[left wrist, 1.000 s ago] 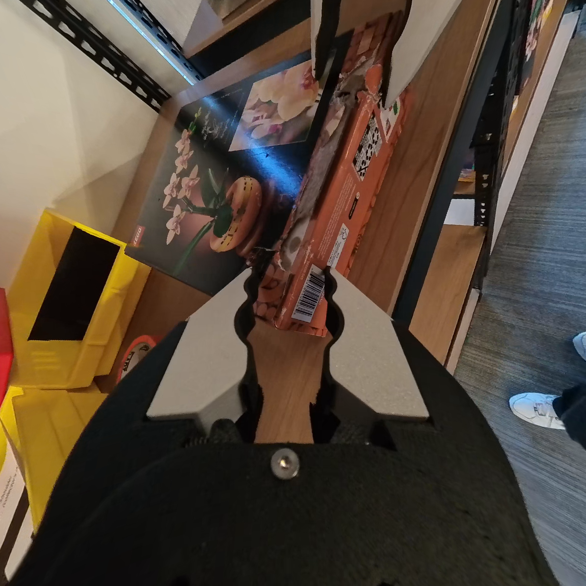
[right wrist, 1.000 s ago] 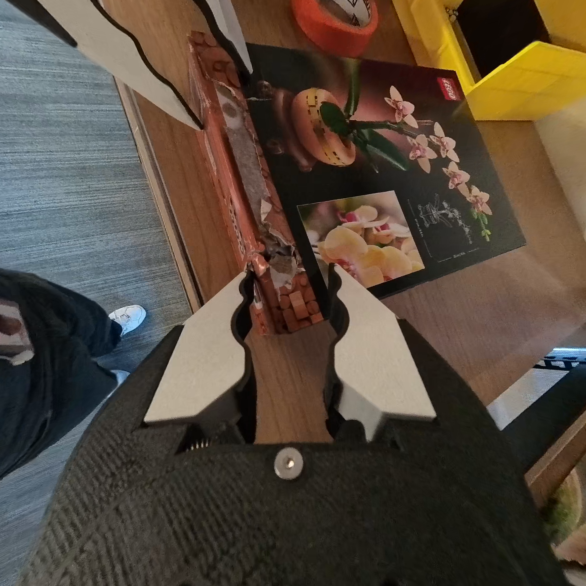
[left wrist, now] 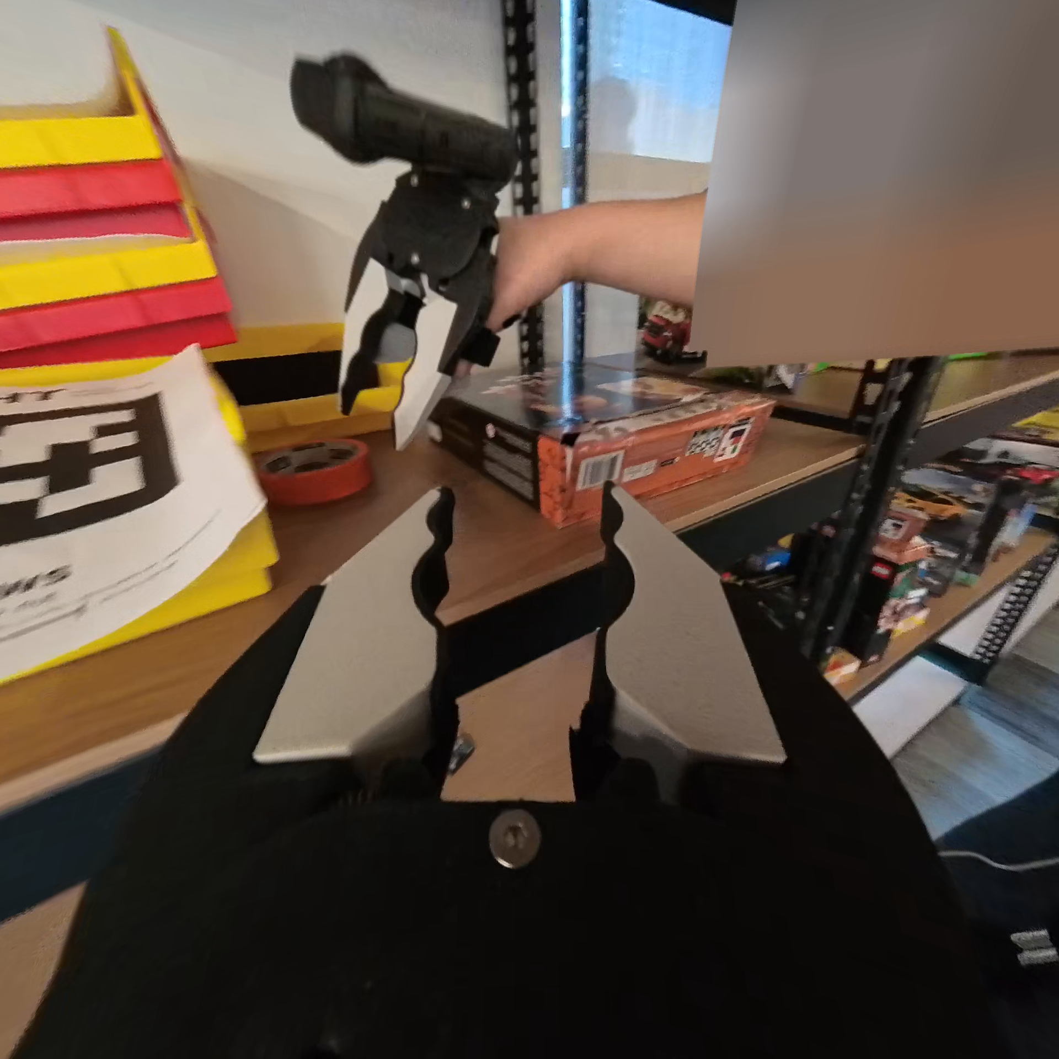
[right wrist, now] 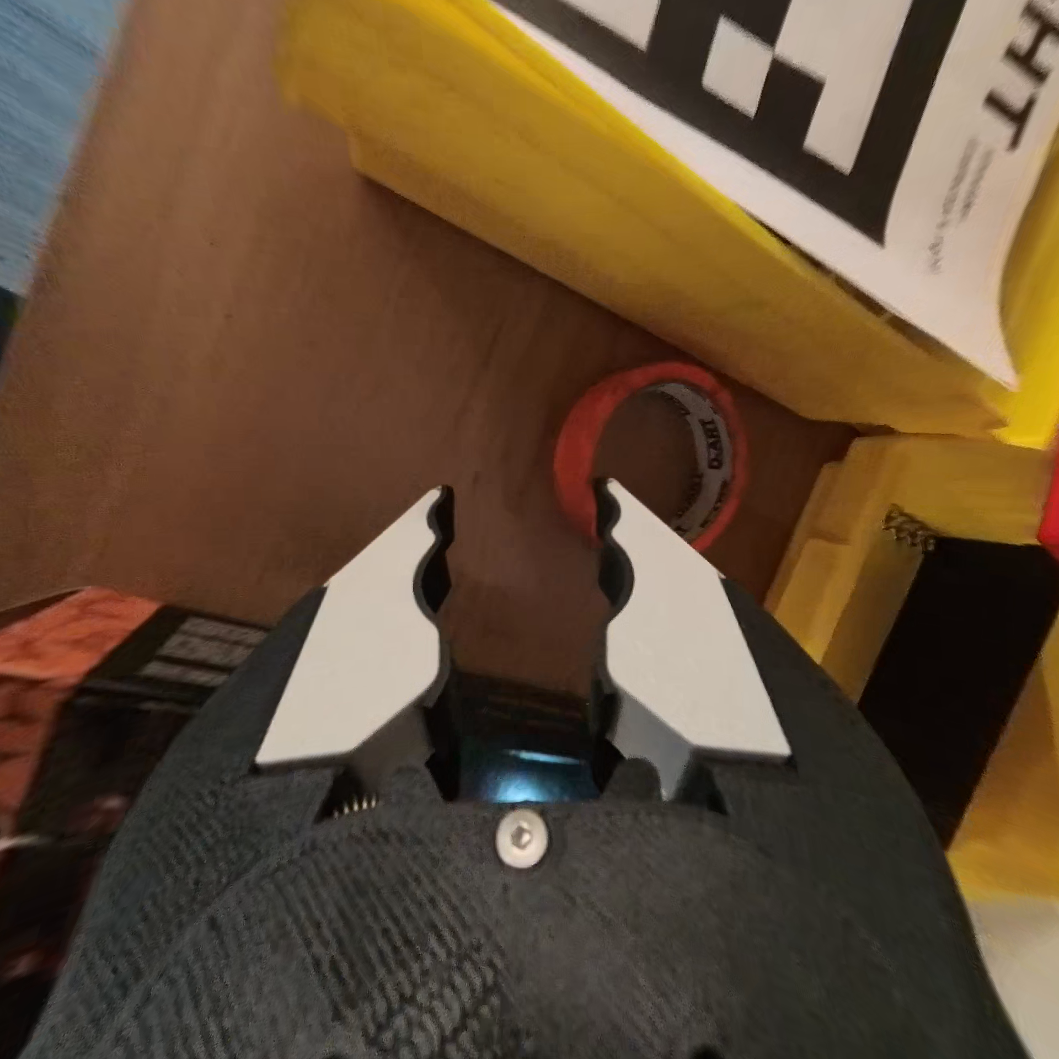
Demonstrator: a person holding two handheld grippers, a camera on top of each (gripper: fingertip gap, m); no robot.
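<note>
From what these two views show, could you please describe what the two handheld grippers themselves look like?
Both match: the left gripper and right gripper have a textured black printed body, two flat pale-grey wedge fingers lined with wavy black inner pads, and a silver screw at the centre. The left wrist view shows the right gripper's thick black handle. The forearm behind it is bare.

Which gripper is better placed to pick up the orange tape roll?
Right, probably. The right gripper hangs open just above the orange tape roll; the left gripper, also open, sits back at the wooden shelf's front edge.
</note>
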